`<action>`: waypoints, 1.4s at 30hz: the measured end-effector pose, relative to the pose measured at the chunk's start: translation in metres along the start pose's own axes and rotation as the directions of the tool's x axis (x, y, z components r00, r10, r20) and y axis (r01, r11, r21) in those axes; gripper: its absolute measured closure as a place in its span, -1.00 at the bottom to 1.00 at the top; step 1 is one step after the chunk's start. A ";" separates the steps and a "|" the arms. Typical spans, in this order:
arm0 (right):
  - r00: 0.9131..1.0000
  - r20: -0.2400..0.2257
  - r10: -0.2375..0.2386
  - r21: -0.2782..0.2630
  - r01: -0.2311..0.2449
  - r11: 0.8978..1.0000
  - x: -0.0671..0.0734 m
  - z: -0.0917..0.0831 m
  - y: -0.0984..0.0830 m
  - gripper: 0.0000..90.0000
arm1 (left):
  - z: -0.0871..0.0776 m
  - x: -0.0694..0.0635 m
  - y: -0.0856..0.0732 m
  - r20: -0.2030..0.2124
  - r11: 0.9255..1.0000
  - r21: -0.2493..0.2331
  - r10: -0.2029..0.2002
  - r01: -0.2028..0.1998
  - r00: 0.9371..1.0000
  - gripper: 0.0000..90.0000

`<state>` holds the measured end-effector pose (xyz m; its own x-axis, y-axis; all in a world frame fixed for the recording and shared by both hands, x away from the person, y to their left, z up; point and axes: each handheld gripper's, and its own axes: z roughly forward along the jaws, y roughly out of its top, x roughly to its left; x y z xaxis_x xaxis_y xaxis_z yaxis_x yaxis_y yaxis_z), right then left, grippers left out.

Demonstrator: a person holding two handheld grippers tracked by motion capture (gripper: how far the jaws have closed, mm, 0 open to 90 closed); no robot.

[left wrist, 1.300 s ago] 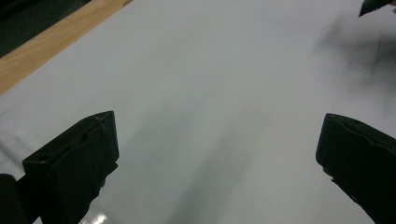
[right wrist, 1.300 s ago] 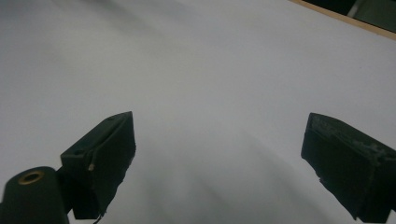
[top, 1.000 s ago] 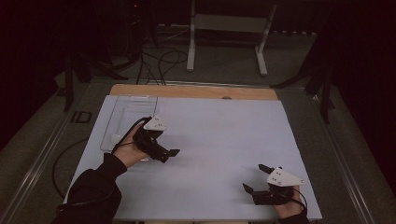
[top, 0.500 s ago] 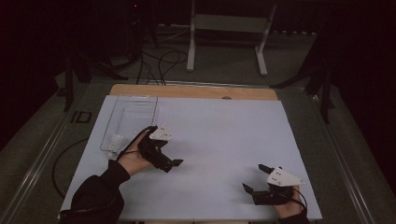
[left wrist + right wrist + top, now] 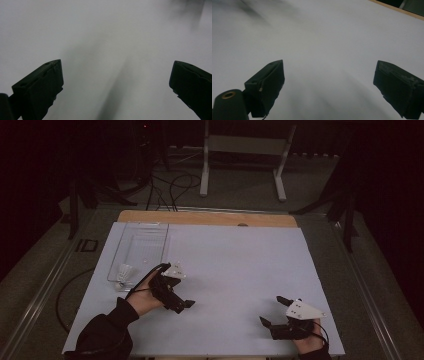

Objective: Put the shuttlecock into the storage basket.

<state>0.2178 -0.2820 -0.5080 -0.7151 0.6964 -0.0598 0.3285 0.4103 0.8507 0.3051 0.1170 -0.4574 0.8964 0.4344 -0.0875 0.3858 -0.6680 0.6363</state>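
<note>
Table (image 5: 240, 265) (white-topped); clear tray (image 5: 131, 251)

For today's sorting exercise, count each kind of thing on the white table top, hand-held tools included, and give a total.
Clear tray: 1
Shuttlecock: 1
Tools: 2, left and right
Total: 4

the table sheet (image 5: 235, 270) is plain white with a tan wooden edge. both grippers are black; the tray (image 5: 142, 247) is clear.

Dim room, dark frame edges; white desk (image 5: 235, 270) brightest, evenly lit. Gripper views soft, blurred; faint diagonal shadows between jaws.
</note>
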 end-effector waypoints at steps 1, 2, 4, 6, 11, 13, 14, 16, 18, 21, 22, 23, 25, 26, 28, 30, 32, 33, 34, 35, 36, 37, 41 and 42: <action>1.000 0.000 0.000 0.001 0.000 1.000 0.000 0.000 0.000 -0.78 | 0.000 -0.001 -0.001 0.006 1.000 -0.005 -0.002 0.002 1.000 -1.00; 1.000 0.000 0.000 0.001 0.000 1.000 0.000 0.000 0.000 -0.78 | 0.000 -0.001 -0.001 0.006 1.000 -0.005 -0.002 0.002 1.000 -1.00; 1.000 -0.001 0.001 0.001 -0.001 1.000 0.000 0.000 0.000 -0.78 | 0.001 -0.003 -0.005 0.016 1.000 -0.004 0.000 0.000 1.000 -1.00; 1.000 -0.002 0.000 0.000 0.000 1.000 0.000 0.000 0.000 -0.78 | 0.001 -0.004 -0.009 0.020 1.000 -0.005 -0.009 0.010 1.000 -1.00; 1.000 -0.003 0.001 0.001 -0.001 1.000 0.000 0.000 0.000 -0.78 | 0.002 -0.005 -0.017 0.032 1.000 -0.007 -0.021 0.021 0.999 -1.00; 1.000 -0.004 0.002 0.001 -0.002 1.000 0.000 0.000 0.000 -0.78 | 0.001 -0.006 -0.020 0.042 1.000 -0.003 -0.020 0.020 0.999 -1.00; 1.000 -0.004 0.002 0.002 -0.002 1.000 0.000 0.000 0.000 -0.78 | 0.001 -0.006 -0.021 0.047 1.000 -0.009 -0.022 0.023 0.999 -1.00; 1.000 -0.005 0.004 0.003 -0.004 1.000 0.000 0.000 0.000 -0.78 | 0.000 -0.007 -0.024 0.049 1.000 -0.003 -0.018 0.019 0.999 -1.00; 1.000 -0.005 0.003 0.003 -0.003 1.000 0.001 0.001 0.000 -0.78 | -0.001 -0.009 -0.027 0.055 1.000 -0.011 -0.022 0.022 0.998 -1.00; 1.000 -0.006 0.005 0.004 -0.005 1.000 0.001 0.001 0.000 -0.78 | -0.002 -0.011 -0.032 0.057 1.000 -0.006 -0.018 0.018 0.998 -1.00; 1.000 -0.007 0.004 0.006 -0.004 1.000 0.001 0.001 0.000 -0.78 | -0.003 -0.011 -0.034 0.060 1.000 -0.009 -0.017 0.018 0.998 -1.00; 1.000 -0.008 0.004 0.006 -0.004 1.000 0.001 0.001 0.000 -0.78 | -0.003 -0.012 -0.036 0.060 1.000 -0.015 -0.025 0.025 0.998 -1.00; 1.000 -0.009 0.000 0.006 0.000 1.000 0.001 0.001 0.000 -0.78 | -0.005 -0.012 -0.040 0.060 0.999 -0.025 -0.025 0.026 0.998 -1.00; 1.000 -0.009 0.000 0.006 0.000 1.000 0.001 0.001 0.000 -0.78 | -0.005 -0.012 -0.040 0.060 0.999 -0.025 -0.025 0.026 0.998 -1.00; 1.000 -0.009 0.000 0.007 0.000 1.000 0.001 0.001 0.000 -0.78 | -0.007 -0.013 -0.045 0.064 0.998 -0.044 -0.036 0.039 0.997 -1.00; 1.000 -0.008 0.000 0.006 0.000 1.000 0.001 0.001 0.000 -0.78 | -0.008 -0.014 -0.049 0.065 0.998 -0.048 -0.041 0.044 0.997 -1.00; 1.000 -0.008 0.000 0.006 0.000 1.000 0.001 0.001 0.000 -0.78 | -0.009 -0.015 -0.053 0.063 0.998 -0.050 -0.044 0.048 0.997 -1.00; 1.000 -0.007 -0.004 0.007 0.004 1.000 0.001 0.001 0.000 -0.78 | -0.009 -0.016 -0.055 0.063 0.997 -0.055 -0.045 0.049 0.997 -1.00; 1.000 -0.007 -0.005 0.009 0.005 1.000 0.001 0.001 0.000 -0.78 | -0.010 -0.016 -0.057 0.063 0.997 -0.055 -0.043 0.046 0.997 -1.00; 1.000 -0.007 -0.002 0.007 0.002 1.000 0.001 0.002 0.000 -0.78 | -0.010 -0.016 -0.059 0.061 0.998 -0.055 -0.038 0.042 0.997 -1.00; 1.000 -0.007 -0.003 0.006 0.003 1.000 0.001 0.002 0.000 -0.78 | -0.011 -0.017 -0.061 0.063 0.997 -0.060 -0.043 0.047 0.997 -1.00; 1.000 -0.007 -0.005 0.007 0.005 1.000 0.001 0.002 0.000 -0.78 | -0.012 -0.017 -0.063 0.063 0.997 -0.062 -0.047 0.051 0.997 -1.00; 1.000 -0.007 -0.004 0.009 0.004 1.000 0.001 0.002 0.000 -0.78 | -0.013 -0.019 -0.070 0.043 0.996 -0.064 -0.060 0.062 0.997 -1.00; 1.000 -0.008 -0.003 0.009 0.003 1.000 0.001 0.002 0.000 -0.78 | -0.013 -0.019 -0.072 0.042 0.996 -0.059 -0.068 0.070 0.997 -1.00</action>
<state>0.2183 -0.2802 -0.5090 -0.7211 0.6904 -0.0580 0.3318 0.4176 0.8459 0.2577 0.1651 -0.4916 0.8767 0.4527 -0.1628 0.4342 -0.5989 0.6728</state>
